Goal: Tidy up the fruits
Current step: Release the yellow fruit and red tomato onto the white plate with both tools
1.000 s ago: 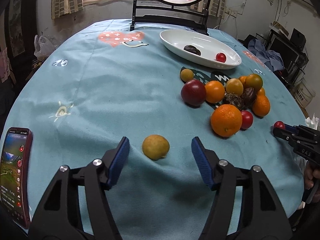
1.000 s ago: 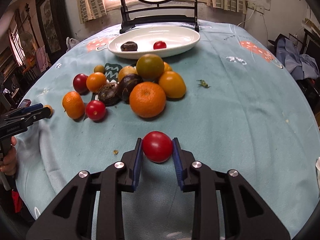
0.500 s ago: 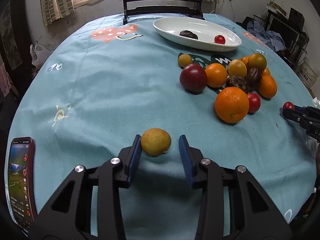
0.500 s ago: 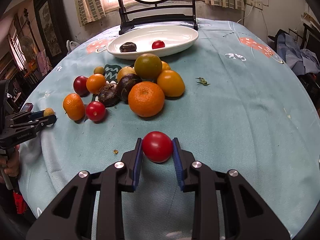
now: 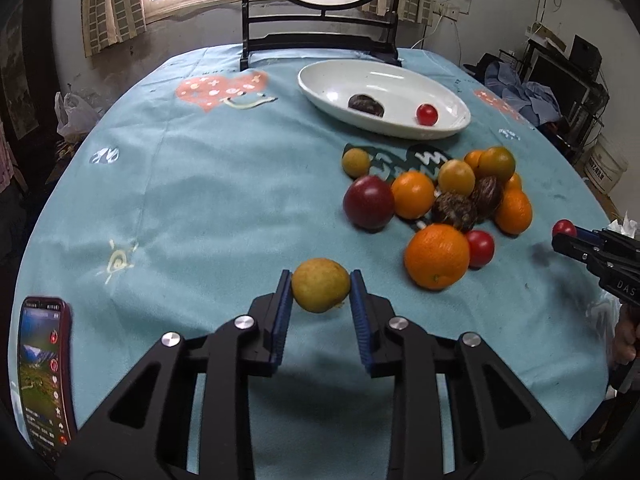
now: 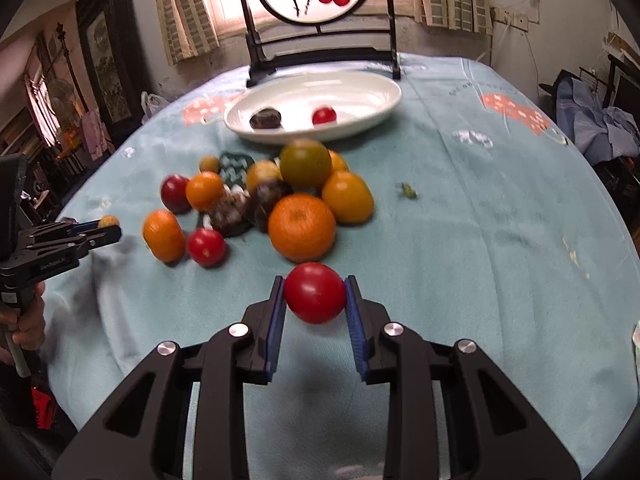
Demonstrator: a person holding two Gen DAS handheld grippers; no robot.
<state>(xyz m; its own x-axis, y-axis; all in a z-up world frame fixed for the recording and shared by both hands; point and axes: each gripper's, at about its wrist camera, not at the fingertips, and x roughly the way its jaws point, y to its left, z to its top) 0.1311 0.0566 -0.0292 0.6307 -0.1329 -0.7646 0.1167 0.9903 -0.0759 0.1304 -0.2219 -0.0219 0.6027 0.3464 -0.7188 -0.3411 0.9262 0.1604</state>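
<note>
My left gripper (image 5: 320, 286) is shut on a yellow fruit (image 5: 320, 289), held just above the blue tablecloth. My right gripper (image 6: 315, 294) is shut on a red tomato (image 6: 315, 298), also lifted off the cloth. A pile of oranges, tomatoes and dark fruits (image 5: 440, 204) lies mid-table; it also shows in the right wrist view (image 6: 272, 200). A white oval dish (image 5: 440, 128) at the back holds a dark fruit (image 5: 365, 104) and a small red tomato (image 5: 427, 114); the dish also shows in the right wrist view (image 6: 360, 120).
A phone (image 5: 44, 372) lies at the table's near left edge. A framed round screen on a black stand (image 5: 320, 12) stands behind the dish. A small green scrap (image 6: 408, 191) lies right of the pile. The table edge curves close on all sides.
My left gripper closed on the yellow fruit and lifted it. My right gripper, still holding the red tomato, rose and tilted up so more of the room shows.
</note>
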